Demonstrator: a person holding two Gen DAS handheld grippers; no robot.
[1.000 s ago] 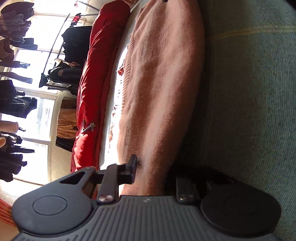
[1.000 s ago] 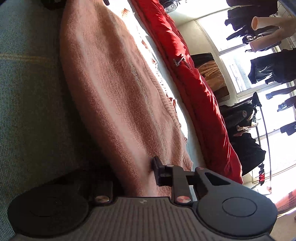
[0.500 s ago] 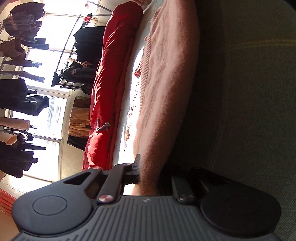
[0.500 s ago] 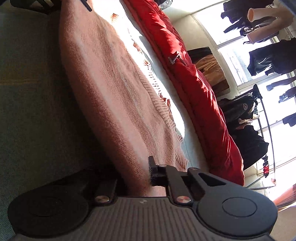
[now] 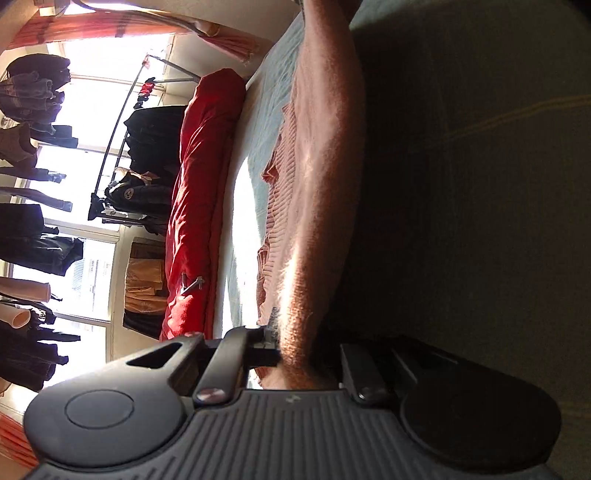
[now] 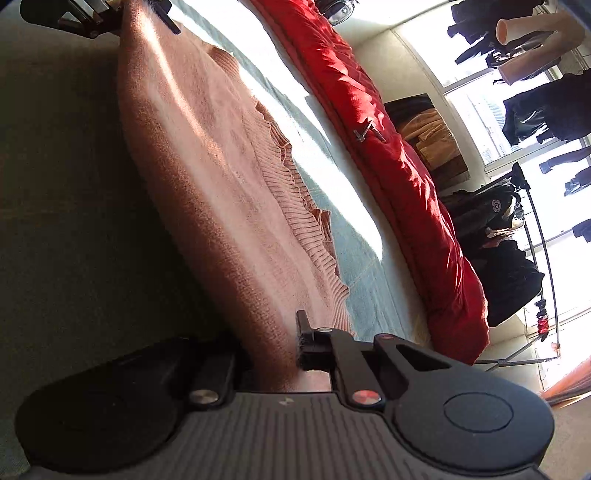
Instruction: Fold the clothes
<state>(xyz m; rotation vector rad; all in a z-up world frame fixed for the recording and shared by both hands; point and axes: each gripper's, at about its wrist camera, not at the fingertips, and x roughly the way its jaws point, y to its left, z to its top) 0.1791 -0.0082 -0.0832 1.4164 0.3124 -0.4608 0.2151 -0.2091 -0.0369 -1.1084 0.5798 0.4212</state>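
The left gripper is clamped on one end of a pink knitted sweater. The right gripper pinches the other end, its jaws having just closed on the knit. Between the two grips the sweater hangs as a long taut fold, raised off the grey-green bedspread. Its long axis runs straight from one gripper to the other. In the right wrist view the left gripper shows at the far end of that fold. The ribbed hem trails down on the side toward the window, resting on the sunlit bedspread. Farther off, a red quilt lies along the bed's far edge, parallel to the sweater. Beyond it stands a rack of dark clothes against bright windows.
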